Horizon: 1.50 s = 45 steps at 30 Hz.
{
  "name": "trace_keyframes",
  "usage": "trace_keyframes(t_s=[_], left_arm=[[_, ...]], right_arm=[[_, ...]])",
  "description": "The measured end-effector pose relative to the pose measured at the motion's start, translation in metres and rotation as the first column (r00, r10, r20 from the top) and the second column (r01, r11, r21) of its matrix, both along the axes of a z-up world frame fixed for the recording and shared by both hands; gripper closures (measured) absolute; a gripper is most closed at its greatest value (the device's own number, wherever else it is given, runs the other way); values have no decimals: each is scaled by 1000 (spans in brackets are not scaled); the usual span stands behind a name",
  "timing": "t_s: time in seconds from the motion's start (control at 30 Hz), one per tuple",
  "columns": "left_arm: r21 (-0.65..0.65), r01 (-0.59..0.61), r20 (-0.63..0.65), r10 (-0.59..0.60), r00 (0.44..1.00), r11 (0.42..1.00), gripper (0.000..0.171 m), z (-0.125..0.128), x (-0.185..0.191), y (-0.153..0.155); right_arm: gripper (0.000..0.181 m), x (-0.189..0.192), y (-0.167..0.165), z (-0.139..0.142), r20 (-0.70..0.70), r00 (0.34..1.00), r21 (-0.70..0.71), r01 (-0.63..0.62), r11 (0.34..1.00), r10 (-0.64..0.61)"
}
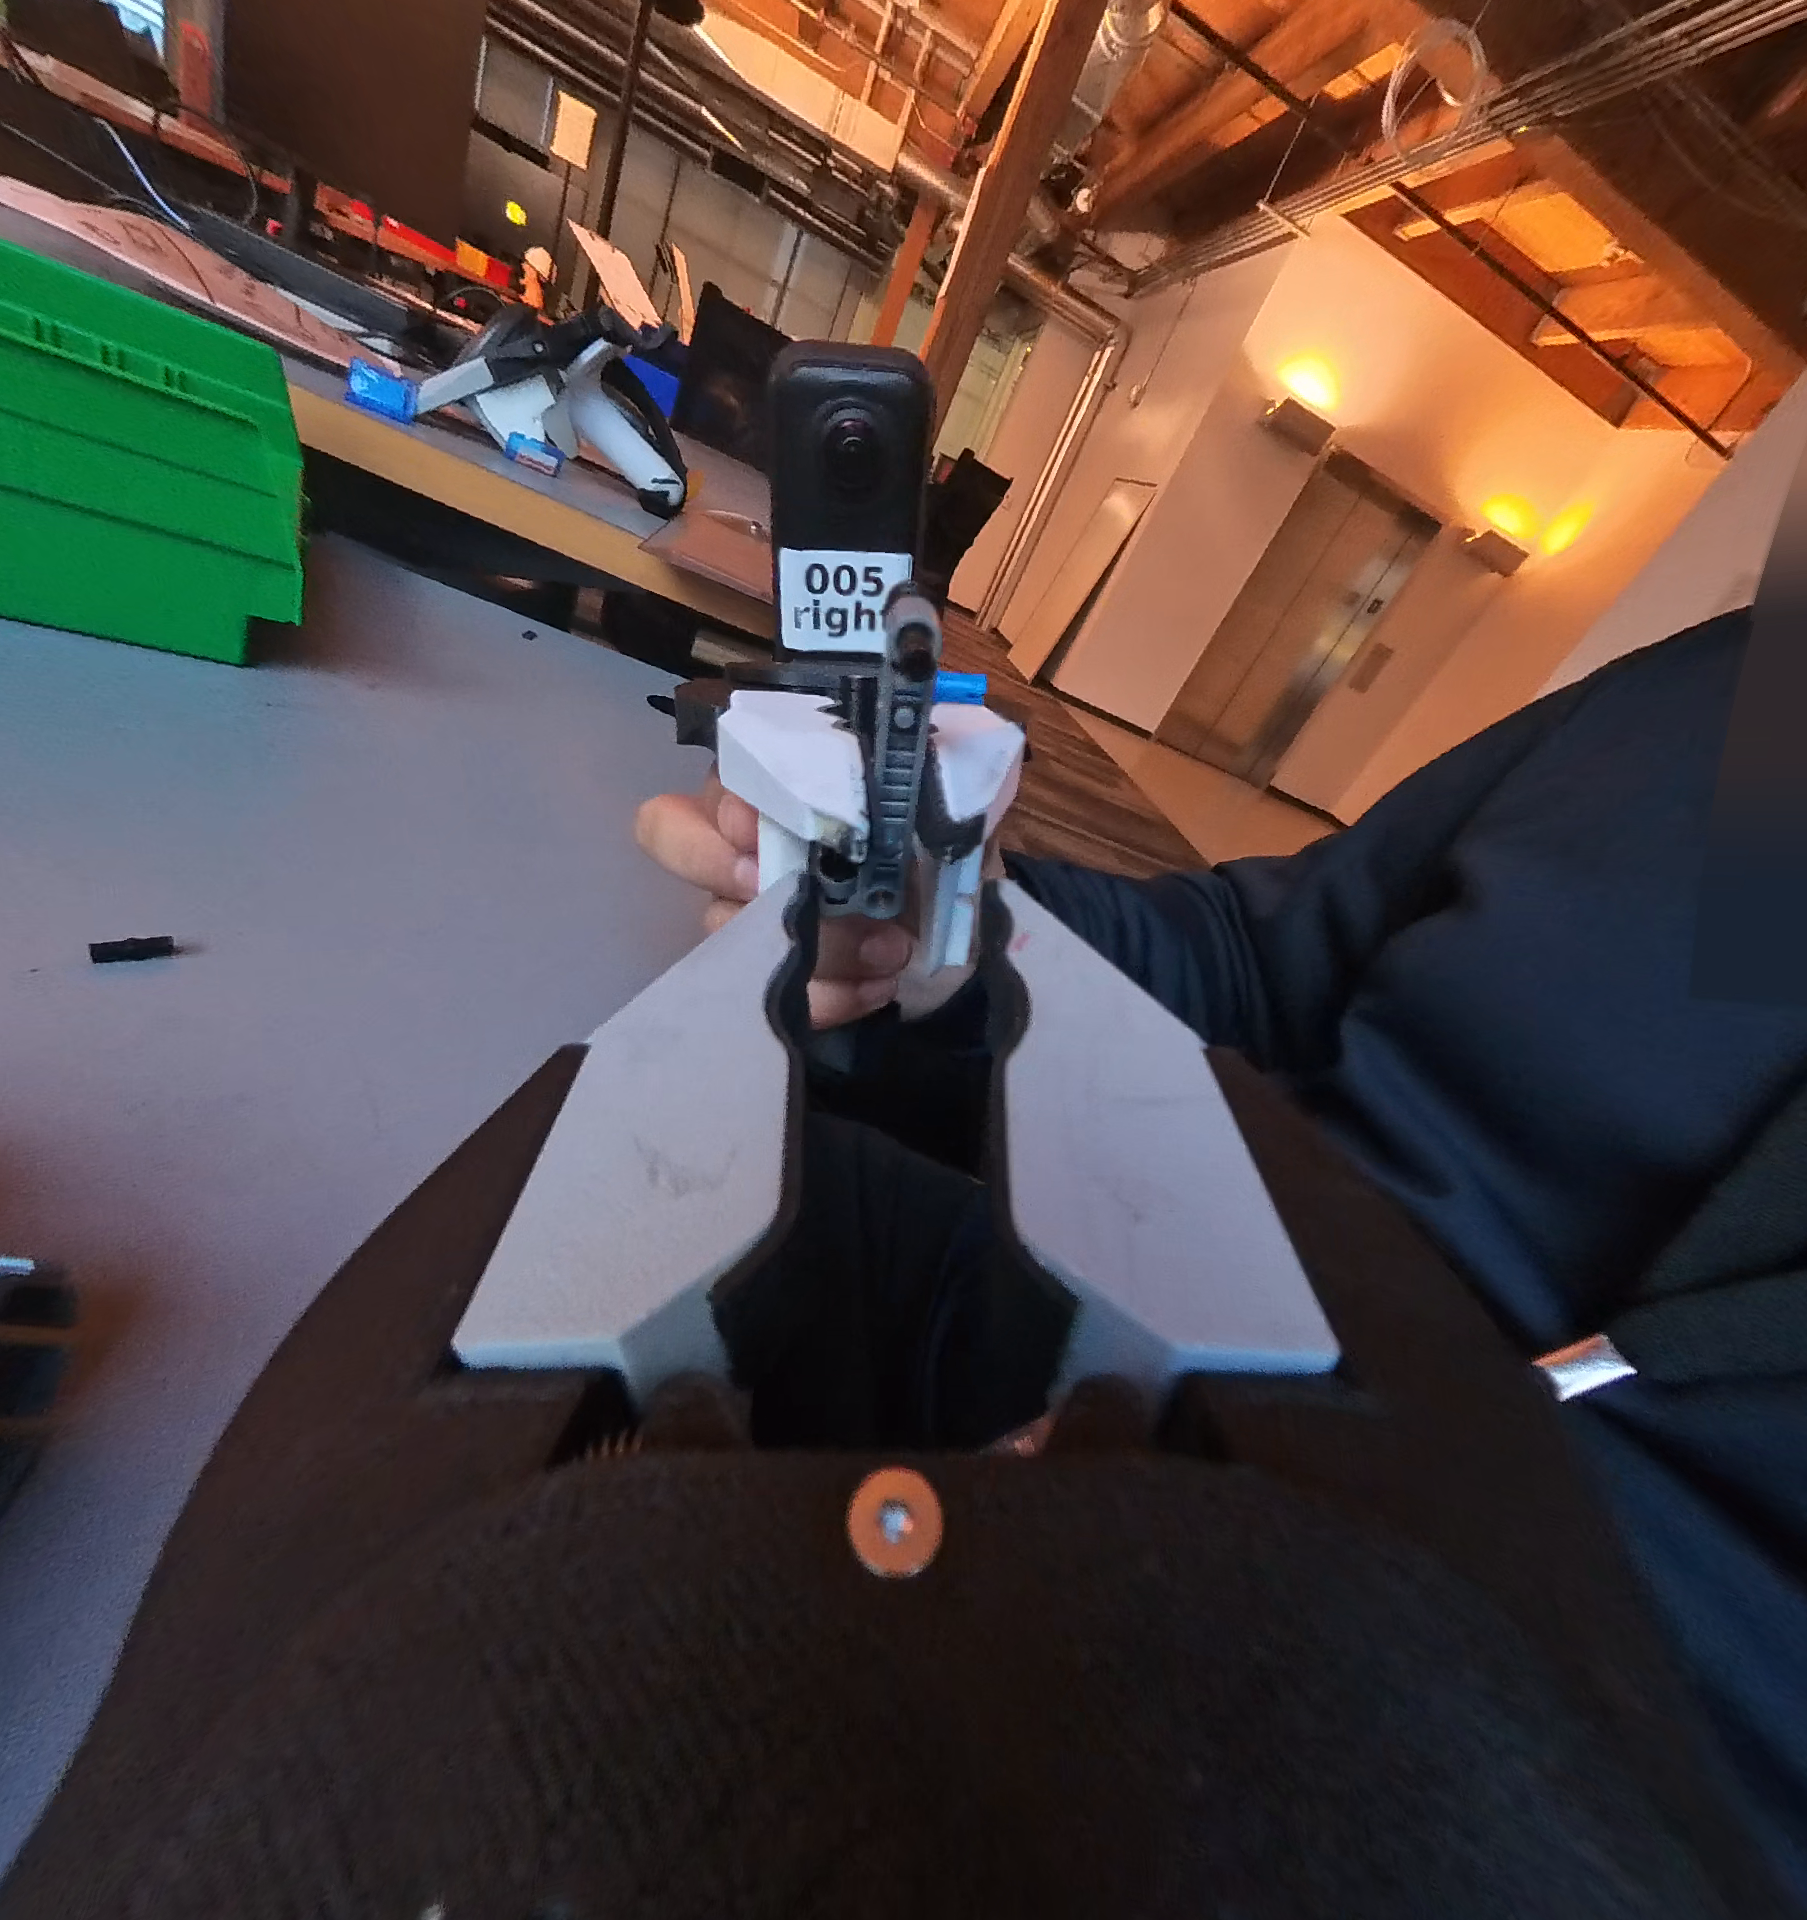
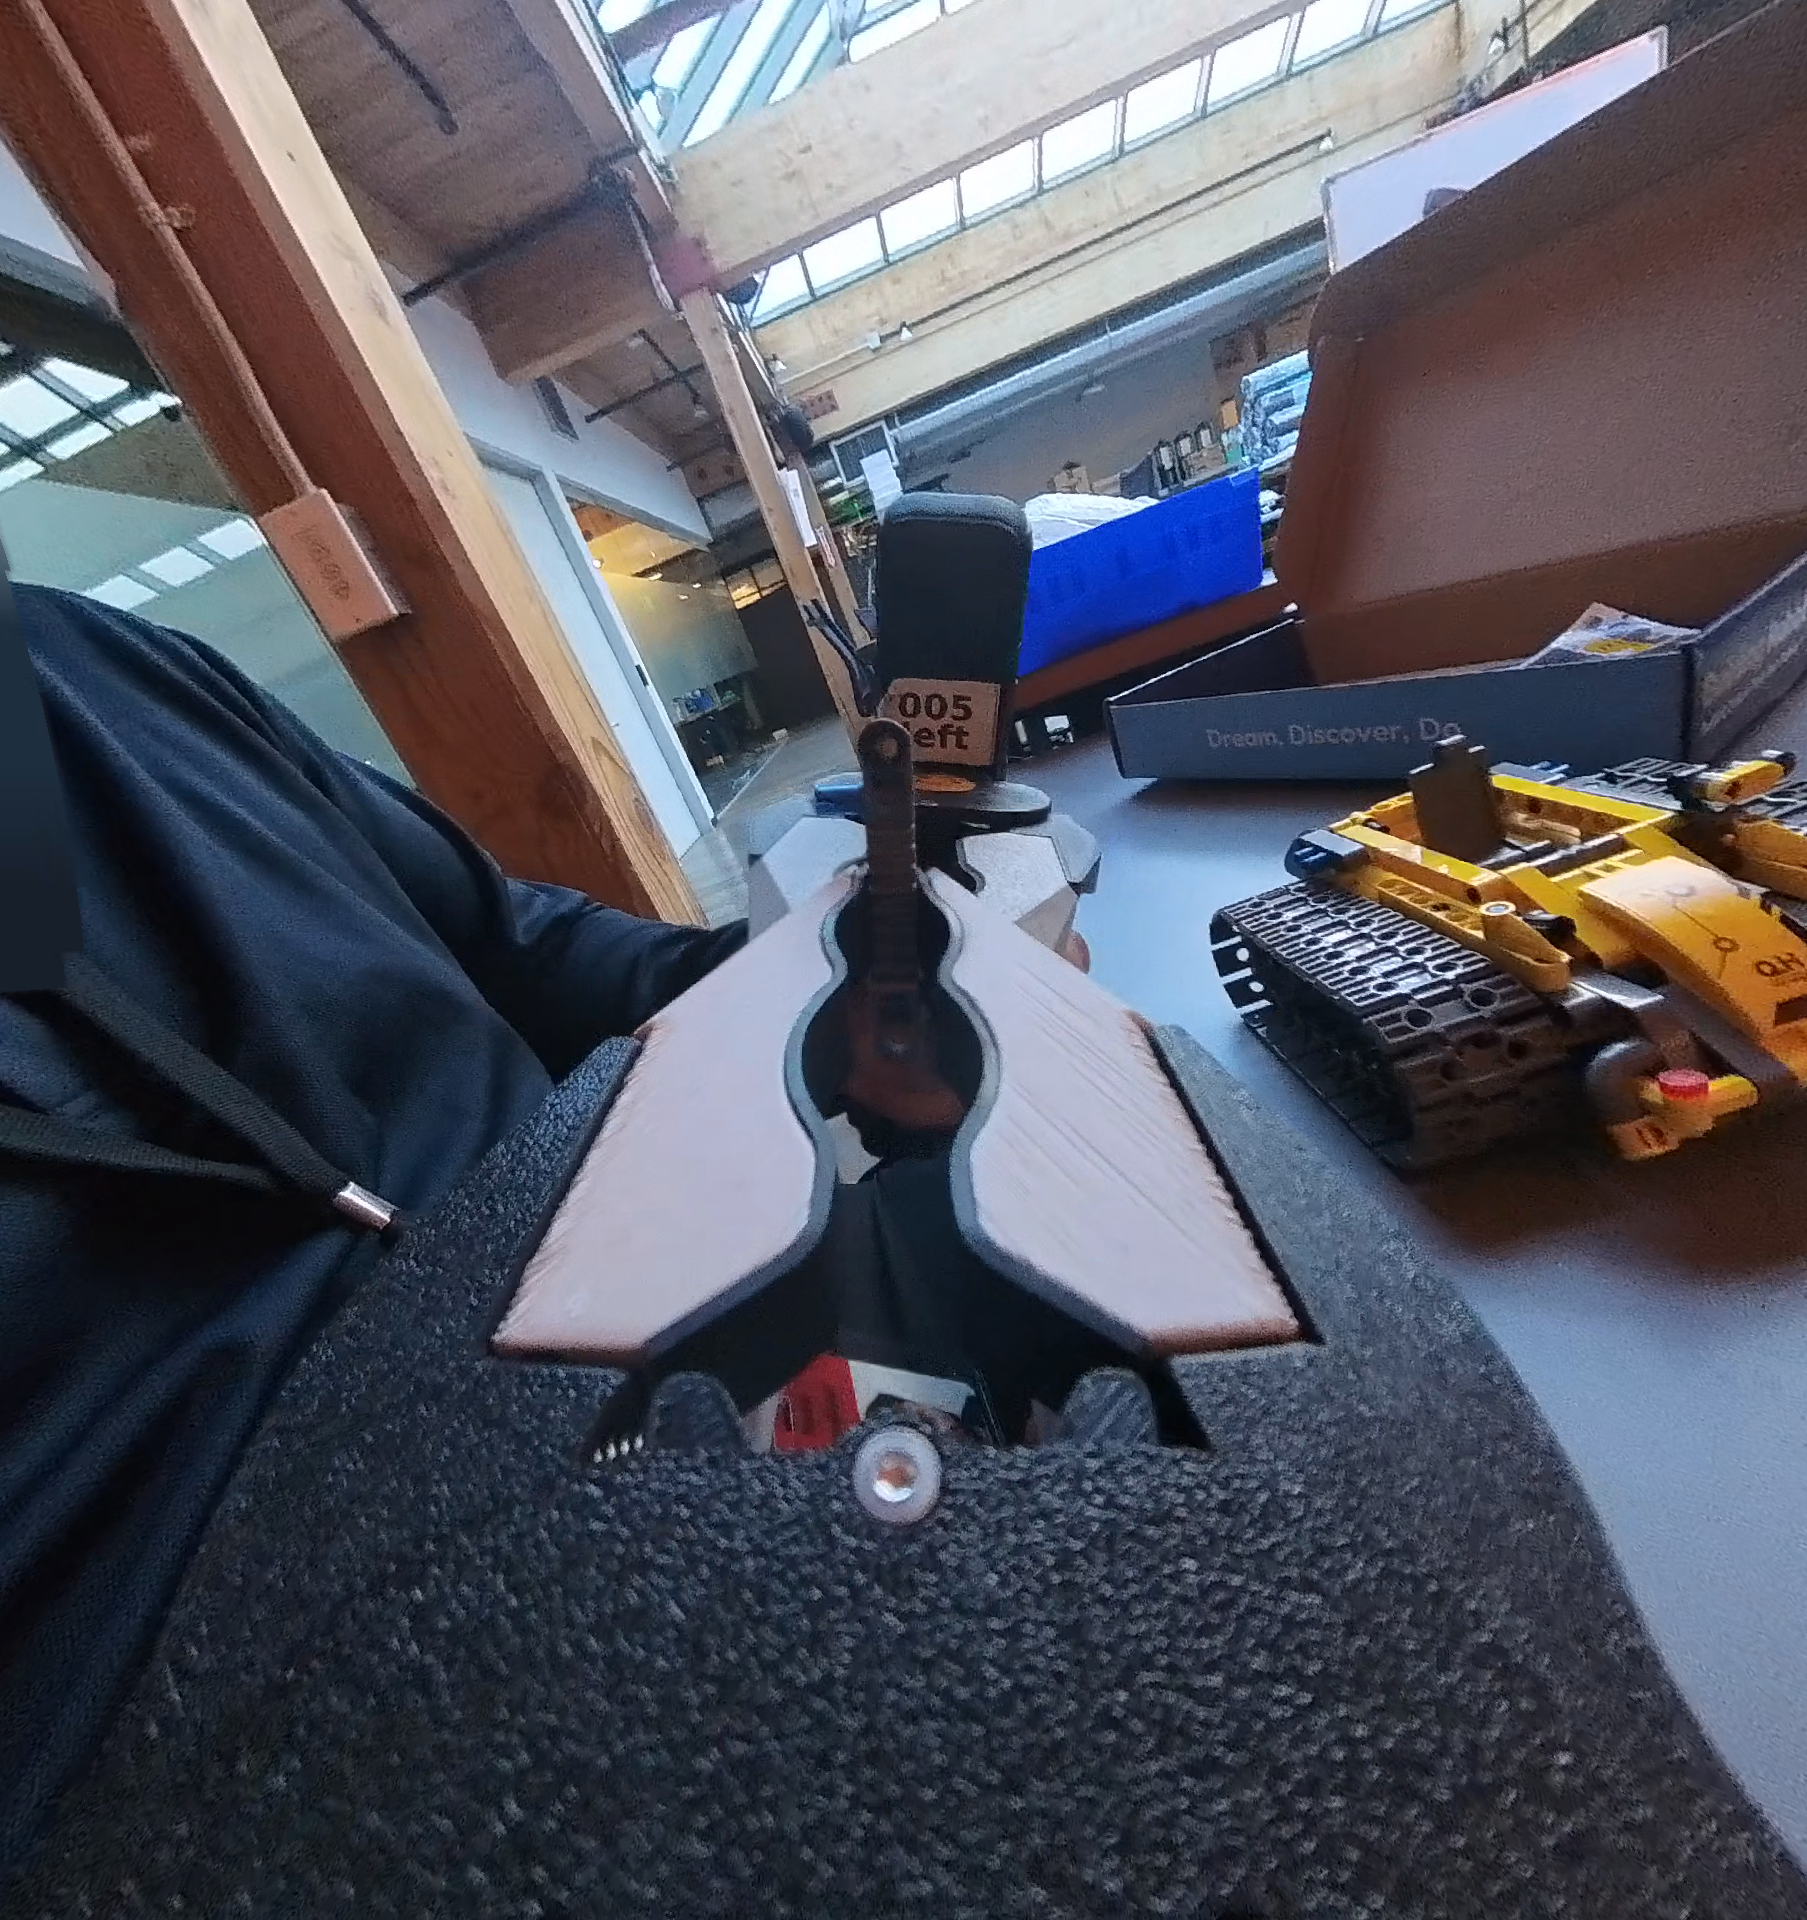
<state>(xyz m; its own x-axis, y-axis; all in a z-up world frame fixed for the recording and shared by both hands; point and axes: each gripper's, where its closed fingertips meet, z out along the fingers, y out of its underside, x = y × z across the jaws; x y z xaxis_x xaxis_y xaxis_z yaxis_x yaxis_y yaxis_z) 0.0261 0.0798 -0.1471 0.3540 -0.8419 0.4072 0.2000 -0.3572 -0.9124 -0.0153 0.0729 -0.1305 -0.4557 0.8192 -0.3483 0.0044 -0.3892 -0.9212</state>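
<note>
My right gripper (image 2: 891,894) is shut on a dark grey holed toy beam (image 2: 891,966), which stands up between its pinkish fingers (image 2: 701,1143). In the left wrist view the same beam (image 1: 897,758) is clamped between the right gripper's white fingers (image 1: 785,758), and a hand holds that gripper from below. My left gripper (image 1: 894,909) faces it with its grey fingers (image 1: 660,1143) apart and empty. The beam's near end lies level with their tips. The left gripper also shows in the right wrist view (image 2: 930,862), just behind the beam.
A yellow brick-built tracked vehicle (image 2: 1564,956) stands on the grey table (image 2: 1657,1403) at the right, with an open cardboard box (image 2: 1501,582) behind it. A green bin (image 1: 99,447) and a small black piece (image 1: 130,948) lie to the left. A person's dark sleeve (image 1: 1398,935) is close by.
</note>
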Motion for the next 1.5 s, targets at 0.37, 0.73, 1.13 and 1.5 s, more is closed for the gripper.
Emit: trace_keyframes(t_s=[0.37, 0.73, 1.13, 1.5], left_arm=[[-48, -9, 129, 15, 992, 999, 149, 5, 1, 5], [-13, -306, -178, 299, 937, 952, 157, -34, -39, 32], [186, -248, -496, 309, 812, 951, 157, -52, -46, 24], [60, -156, -518, 164, 839, 986, 157, -66, -40, 13]], right_arm=[[175, -1, -1, 1, -65, 998, -64, -4, 998, 0], [163, -11, 29, -30, 112, 962, 129, 234, 964, -248], [150, 3, 46, -38, 154, 939, 372, 233, 898, -307], [165, 2, 31, -58, 199, 901, 717, 134, 684, -385]])
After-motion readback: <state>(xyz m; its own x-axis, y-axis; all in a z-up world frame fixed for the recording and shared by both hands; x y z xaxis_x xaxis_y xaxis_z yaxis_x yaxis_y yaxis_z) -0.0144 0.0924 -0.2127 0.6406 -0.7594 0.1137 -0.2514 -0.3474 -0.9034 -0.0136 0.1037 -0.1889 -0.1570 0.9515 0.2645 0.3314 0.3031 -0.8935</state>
